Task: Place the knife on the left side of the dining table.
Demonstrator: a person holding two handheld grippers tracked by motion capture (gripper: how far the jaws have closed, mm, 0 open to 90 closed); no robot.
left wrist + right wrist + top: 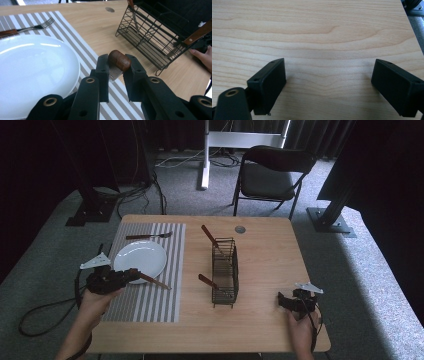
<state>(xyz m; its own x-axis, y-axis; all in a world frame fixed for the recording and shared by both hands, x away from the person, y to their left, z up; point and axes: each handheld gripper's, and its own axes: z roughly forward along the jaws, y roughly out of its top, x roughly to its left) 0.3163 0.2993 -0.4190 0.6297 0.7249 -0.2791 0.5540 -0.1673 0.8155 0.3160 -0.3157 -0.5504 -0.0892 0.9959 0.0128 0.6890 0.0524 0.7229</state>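
**Left gripper holds a wooden-handled utensil beside the plate**

High view: the left gripper (131, 276) pinches a utensil (154, 281) over the striped mat (150, 300), just beside the white plate (140, 258). A fork (148, 236) lies beyond the plate.

Left gripper view: the jaws clamp the brown handle; the wire rack (152, 37) stands nearby.

Right gripper view: the right gripper (328, 85) is spread wide over bare table (317, 30).

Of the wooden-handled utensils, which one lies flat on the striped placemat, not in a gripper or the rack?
The fork lies flat on the placemat, beyond the white plate. Two utensils stand tilted in the wire rack; the left gripper holds another utensil.
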